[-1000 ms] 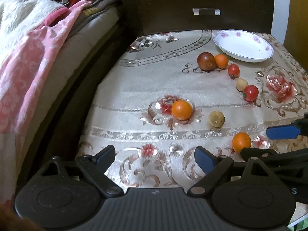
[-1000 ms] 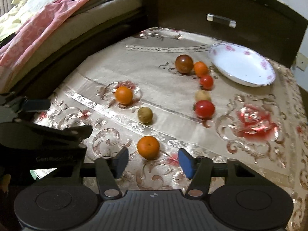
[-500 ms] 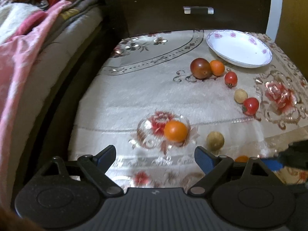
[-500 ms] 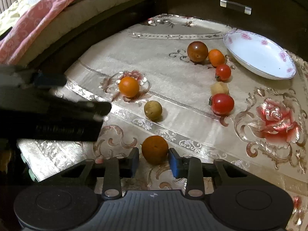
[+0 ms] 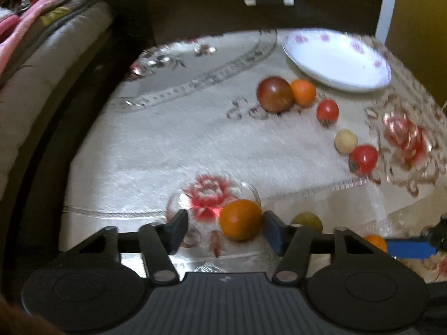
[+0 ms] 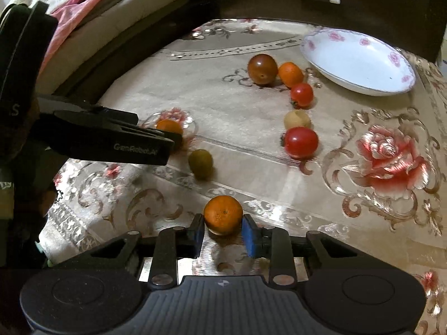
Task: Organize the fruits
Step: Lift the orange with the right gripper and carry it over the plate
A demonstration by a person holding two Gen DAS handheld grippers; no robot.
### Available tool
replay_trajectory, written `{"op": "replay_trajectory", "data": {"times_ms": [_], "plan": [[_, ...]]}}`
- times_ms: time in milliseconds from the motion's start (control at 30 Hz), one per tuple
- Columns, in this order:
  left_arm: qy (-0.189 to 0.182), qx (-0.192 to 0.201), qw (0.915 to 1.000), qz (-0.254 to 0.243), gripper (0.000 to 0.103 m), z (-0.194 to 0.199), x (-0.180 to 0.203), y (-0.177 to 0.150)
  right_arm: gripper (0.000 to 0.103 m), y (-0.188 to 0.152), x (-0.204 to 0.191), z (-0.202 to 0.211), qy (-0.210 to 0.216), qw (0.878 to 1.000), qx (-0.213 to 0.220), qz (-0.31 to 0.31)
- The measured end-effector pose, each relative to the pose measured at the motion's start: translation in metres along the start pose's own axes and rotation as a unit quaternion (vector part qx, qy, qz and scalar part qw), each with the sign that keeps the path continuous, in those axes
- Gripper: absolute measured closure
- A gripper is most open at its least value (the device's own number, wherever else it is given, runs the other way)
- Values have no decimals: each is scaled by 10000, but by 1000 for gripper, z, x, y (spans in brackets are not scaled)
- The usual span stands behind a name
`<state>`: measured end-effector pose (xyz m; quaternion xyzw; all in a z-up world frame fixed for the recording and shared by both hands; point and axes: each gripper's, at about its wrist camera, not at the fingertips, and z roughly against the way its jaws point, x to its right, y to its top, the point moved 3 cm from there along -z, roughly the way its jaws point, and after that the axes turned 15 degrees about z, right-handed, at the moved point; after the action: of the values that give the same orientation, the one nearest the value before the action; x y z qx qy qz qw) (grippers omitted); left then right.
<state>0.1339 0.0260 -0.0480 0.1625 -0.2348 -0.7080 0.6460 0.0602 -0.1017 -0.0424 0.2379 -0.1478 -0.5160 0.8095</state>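
Note:
My left gripper [image 5: 226,233] straddles an orange [image 5: 240,219] lying on a red flower of the tablecloth. Its jaws are closing: the right pad touches the fruit, while a gap shows on the left side. My right gripper [image 6: 222,233] is shut on another orange [image 6: 223,215] near the cloth's front edge, both blue pads pressing it. A white flowered plate [image 6: 357,64] stands empty at the back right. Before it lie a dark tomato [image 6: 262,68], a small orange [image 6: 290,74], two red tomatoes [image 6: 301,142], a pale fruit [image 6: 297,120] and a greenish fruit [image 6: 200,163].
A bed with pink and grey blankets [image 5: 42,44] runs along the left, across a dark gap from the table edge. A dark drawer cabinet [image 5: 268,0] closes off the back. The left gripper's body [image 6: 97,136] reaches in from the left of the right wrist view.
The left gripper moved forward and down onto the orange on the flower, and its jaws narrowed. The right gripper's jaws closed onto the nearer orange.

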Motion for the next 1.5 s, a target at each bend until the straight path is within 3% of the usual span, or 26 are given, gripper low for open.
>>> {"op": "replay_trajectory", "data": {"times_ms": [267,767,1100,1500], "plan": [[-188,-72,9997,159,61,3,-3,-3,80,1,5,1,-96,9999,12,-77],[-370,50,9990,263,62,25,4,8,80,2,36,24,-539,9969,285,-491],[-951,297,9950,15,62,41,66,40,80,24,70,56,-1027,9893,647,-812],[-1100,405,9931,105,62,5,110,98,80,51,131,38,-1330,9838,757,-937]]}}
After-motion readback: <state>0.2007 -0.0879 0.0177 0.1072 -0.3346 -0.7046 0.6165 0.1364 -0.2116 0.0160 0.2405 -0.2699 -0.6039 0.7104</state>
